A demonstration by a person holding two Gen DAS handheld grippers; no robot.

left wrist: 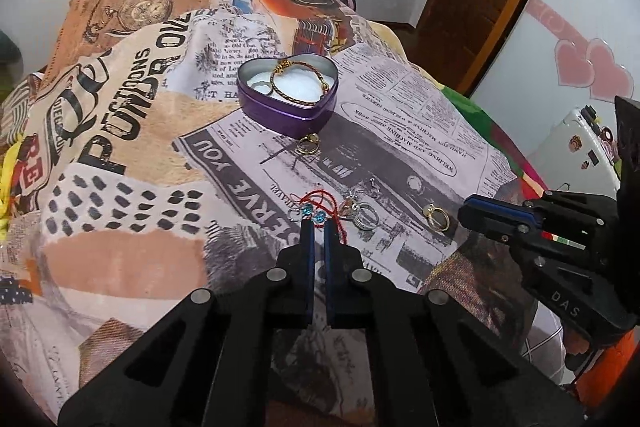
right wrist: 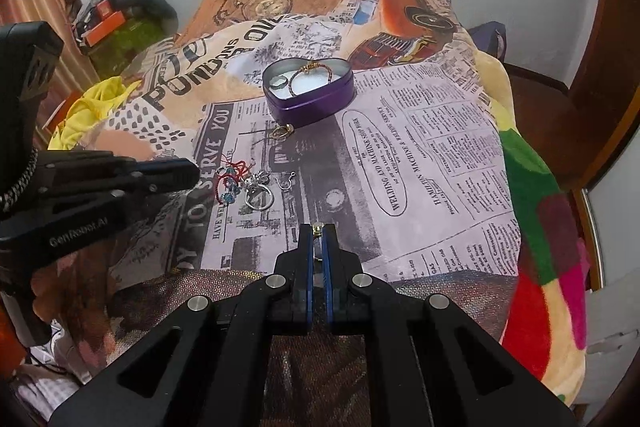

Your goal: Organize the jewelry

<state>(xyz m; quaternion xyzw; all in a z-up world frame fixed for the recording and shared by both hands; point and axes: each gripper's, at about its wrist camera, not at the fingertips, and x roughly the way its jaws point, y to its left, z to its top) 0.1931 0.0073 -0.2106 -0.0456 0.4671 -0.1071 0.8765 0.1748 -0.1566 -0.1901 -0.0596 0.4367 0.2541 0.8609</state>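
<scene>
A bed covered by a newspaper-print cloth (left wrist: pixel 400 99) carries the jewelry, with a purple heart-shaped tin (left wrist: pixel 288 95) standing open toward the far side. Inside the tin, on white padding, a gold twisted bracelet (left wrist: pixel 298 83) lies curled, and the right wrist view shows a dark ring (right wrist: pixel 277 81) next to it in the tin. Just in front of the tin, on the cloth, sits a small gold ring (left wrist: pixel 308 143). Nearer, a loose cluster lies together: a red cord bracelet with blue beads (left wrist: pixel 316 213), a silver ring (left wrist: pixel 366 218) touching a pinkish-gold piece, and beyond them a silver earring hook (right wrist: pixel 285 182). The left tongs (left wrist: pixel 319 223) have their blue-lined fingers drawn close with a narrow gap, the tips at the red cord and blue beads; whether they actually grip the cord cannot be told. To the right of that cluster lies a gold ring with a pale stone (left wrist: pixel 436 217), just beside the tips of the right tongs (left wrist: pixel 466 213) in the left wrist view. In the right wrist view the right tongs (right wrist: pixel 318 227) are pressed nearly together, with a small gold piece showing between their tips, apparently pinched, low over the cloth. A multicoloured fleece blanket (right wrist: pixel 536 227) hangs at the right edge of the bed.
</scene>
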